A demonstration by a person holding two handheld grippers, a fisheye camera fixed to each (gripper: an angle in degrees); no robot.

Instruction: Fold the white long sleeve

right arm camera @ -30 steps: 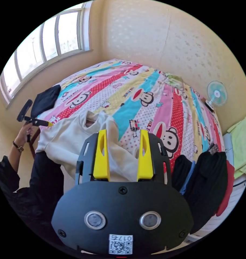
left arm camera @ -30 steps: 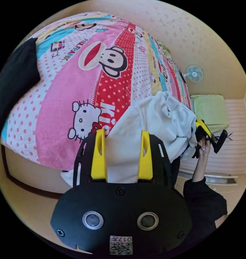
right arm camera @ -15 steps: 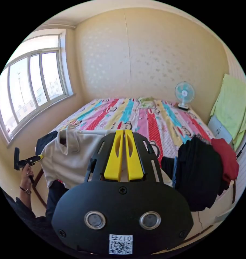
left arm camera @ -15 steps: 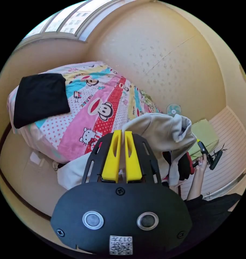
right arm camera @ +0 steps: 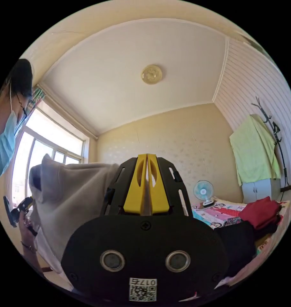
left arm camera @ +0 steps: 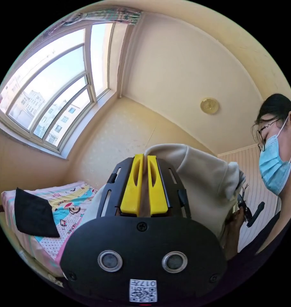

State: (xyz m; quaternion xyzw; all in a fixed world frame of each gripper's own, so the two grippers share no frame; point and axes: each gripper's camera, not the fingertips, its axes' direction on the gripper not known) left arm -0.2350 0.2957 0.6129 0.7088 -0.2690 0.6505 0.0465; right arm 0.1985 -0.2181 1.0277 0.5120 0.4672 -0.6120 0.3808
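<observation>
The white long sleeve (left arm camera: 202,182) hangs in the air, stretched between both grippers. My left gripper (left arm camera: 145,160) is shut on one upper edge of it, the cloth pinched between the yellow jaws. In the left gripper view the other gripper (left arm camera: 247,212) sits at the shirt's far edge in a hand. My right gripper (right arm camera: 147,160) is shut on the opposite edge of the shirt (right arm camera: 72,198), which drapes to the left. In the right gripper view the other gripper (right arm camera: 16,209) is held low at the left.
The bed with its cartoon-print sheet (left arm camera: 65,204) lies below, a folded black garment (left arm camera: 32,214) on its corner. A pile of dark and red clothes (right arm camera: 257,217) lies on the bed's other side. A small fan (right arm camera: 203,192), a green towel (right arm camera: 255,150) and a window (left arm camera: 49,96) line the walls.
Both grippers have risen with the shirt, lifting it off the bed; the cameras now tilt up to the ceiling. A second ago both sets of jaws were apart over the cloth.
</observation>
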